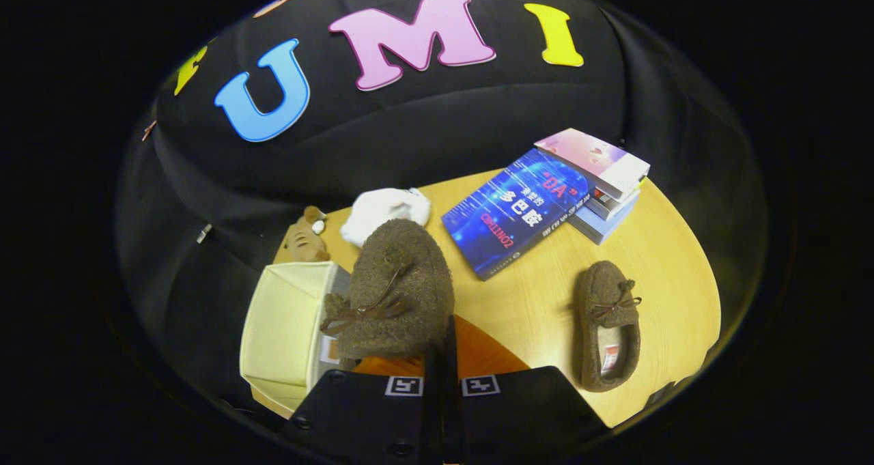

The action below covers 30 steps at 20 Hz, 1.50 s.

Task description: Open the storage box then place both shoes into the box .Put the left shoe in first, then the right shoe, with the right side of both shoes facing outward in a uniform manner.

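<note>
1. The claw (442,356) has its two fingers drawn close together, pinching the rear edge of a brown fuzzy slipper (399,291); only a thin dark gap shows between them.
2. The held slipper rises just ahead of the fingertips, toe pointing away from the claw, its small brown bow on the side facing the camera. It hangs clear of the wooden table (532,301).
3. Just to the left of the claw and the held slipper stands the storage box (283,328), pale cream, with its opening showing an empty pale interior. The slipper's left edge overlaps the box's right wall in view; whether they touch I cannot tell.
4. The second slipper (608,325) lies flat on the table well to the right of the claw, opening upward, toe away, bow on top.
5. Beyond the fingers and to the right, a blue book (515,212) leans against a short stack of books (604,181).
6. Straight beyond the held slipper lies a white crumpled cloth (386,212).
7. Beyond the box, to the left of the cloth, sits a small brown plush toy (307,236) near the table's far edge.
</note>
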### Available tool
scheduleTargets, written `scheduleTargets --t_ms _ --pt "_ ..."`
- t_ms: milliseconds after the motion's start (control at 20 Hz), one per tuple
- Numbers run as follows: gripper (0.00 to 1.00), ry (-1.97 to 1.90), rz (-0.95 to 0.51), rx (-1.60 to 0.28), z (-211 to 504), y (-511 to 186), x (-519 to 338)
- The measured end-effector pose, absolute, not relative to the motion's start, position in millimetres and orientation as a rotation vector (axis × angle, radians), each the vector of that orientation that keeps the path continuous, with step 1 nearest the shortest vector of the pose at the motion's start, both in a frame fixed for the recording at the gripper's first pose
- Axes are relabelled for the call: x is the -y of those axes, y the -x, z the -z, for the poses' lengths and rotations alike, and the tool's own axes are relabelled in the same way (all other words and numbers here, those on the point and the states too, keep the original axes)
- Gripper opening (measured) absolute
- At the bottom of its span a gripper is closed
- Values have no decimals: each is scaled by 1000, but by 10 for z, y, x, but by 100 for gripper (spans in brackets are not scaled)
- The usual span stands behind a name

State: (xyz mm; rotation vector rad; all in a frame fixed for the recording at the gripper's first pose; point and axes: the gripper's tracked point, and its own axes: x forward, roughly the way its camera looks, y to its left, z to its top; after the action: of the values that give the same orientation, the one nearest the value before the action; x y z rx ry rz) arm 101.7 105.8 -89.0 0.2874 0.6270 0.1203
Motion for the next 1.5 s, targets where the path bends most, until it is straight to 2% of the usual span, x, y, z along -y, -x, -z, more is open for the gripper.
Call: scheduleTargets --t_ms 250,450,1050,1500 --pt "6 -334 -174 -595 509 -982 -1656" --pt "6 -329 -213 -602 494 -960 -2188" --pt "6 -297 -121 -718 1284 -1051 -3357" --pt "7 -195 -36 -800 1873 -1257 -3542"
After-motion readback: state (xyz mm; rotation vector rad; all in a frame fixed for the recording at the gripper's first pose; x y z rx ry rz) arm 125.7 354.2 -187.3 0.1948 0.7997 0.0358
